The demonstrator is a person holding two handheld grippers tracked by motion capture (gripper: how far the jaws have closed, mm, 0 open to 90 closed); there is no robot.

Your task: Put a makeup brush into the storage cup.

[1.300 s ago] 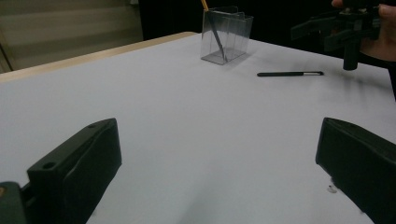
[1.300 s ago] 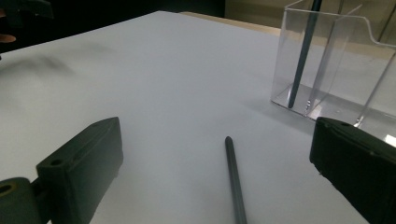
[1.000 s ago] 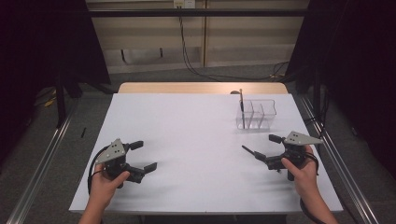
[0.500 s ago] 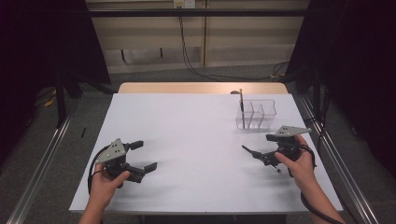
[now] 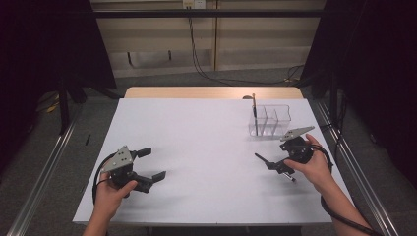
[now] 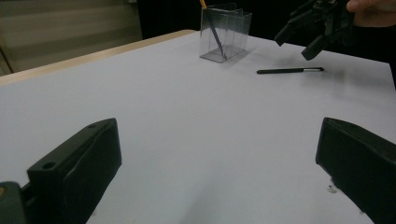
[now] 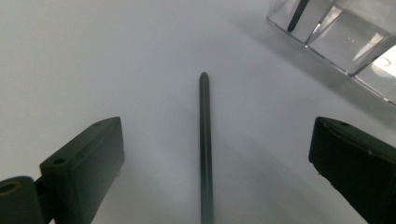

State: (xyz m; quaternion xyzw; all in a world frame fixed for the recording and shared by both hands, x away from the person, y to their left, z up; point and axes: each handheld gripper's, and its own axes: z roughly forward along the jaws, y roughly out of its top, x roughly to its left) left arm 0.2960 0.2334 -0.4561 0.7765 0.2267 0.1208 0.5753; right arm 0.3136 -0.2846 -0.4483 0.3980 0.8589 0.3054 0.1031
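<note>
Right gripper view looks straight down at a thin black pen lying flat on the white tabletop, right between the two black jaws. The right tongs are spread wide and hold nothing — the pen sits in the gap, not touched on either side.

A second ago the right tongs were lower and a bit nearer the person. Now the hand has lifted them and moved them up over the pen, tipped down toward it. I think that means the grab comes next: drop down, then squeeze.

The pen's long line runs the same way the tongs look, so the jaws can close across its thin side. Its rounded tip points away, toward the clear holder — that box sits near, off to one side, and has a dark stick standing in one slot already.

In the high view, the pen lies on the right part of the tabletop, just under the right tongs. The left tongs are wide apart too, holding nothing, and have not moved.
</note>
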